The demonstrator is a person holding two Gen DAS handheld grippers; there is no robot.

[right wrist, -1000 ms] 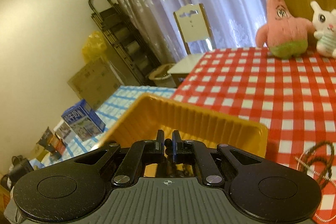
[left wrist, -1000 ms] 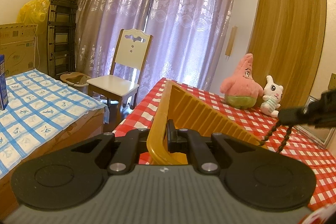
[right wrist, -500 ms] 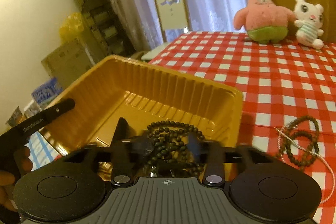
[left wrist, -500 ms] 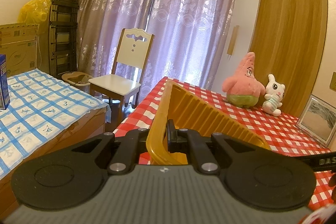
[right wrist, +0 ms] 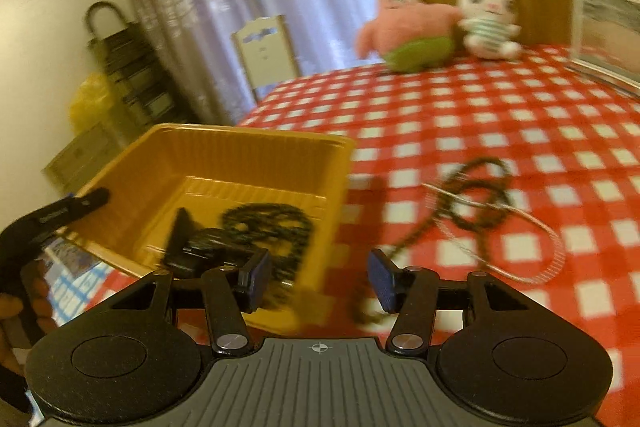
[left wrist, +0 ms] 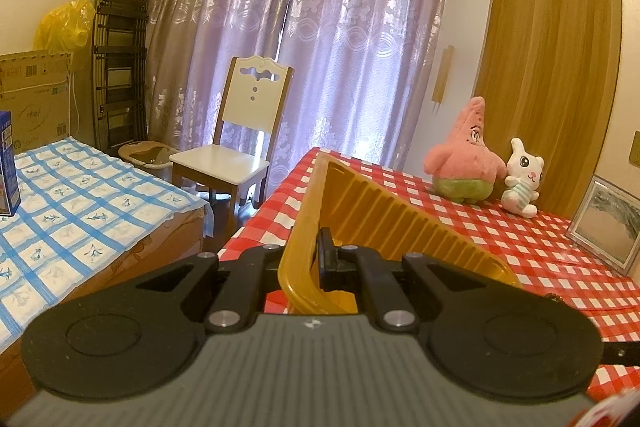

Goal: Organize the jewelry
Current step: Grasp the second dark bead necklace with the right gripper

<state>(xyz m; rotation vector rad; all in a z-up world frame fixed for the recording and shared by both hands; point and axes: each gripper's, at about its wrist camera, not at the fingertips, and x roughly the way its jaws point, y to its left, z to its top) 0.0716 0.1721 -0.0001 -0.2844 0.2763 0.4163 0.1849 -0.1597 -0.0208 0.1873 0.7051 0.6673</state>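
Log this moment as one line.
left gripper: shut on yellow tray rim | right gripper: jaws open, empty | dark bead necklace: in tray | beads and silver chain: on tablecloth

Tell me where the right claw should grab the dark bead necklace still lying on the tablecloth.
Probably at the upper loop of the dark bead necklace, coming from above with the right claw, whose jaws stand open. That loop lies flat and clear of the thin silver chain crossing lower down, so the fingers could straddle the beads alone. Blur hides finer detail.
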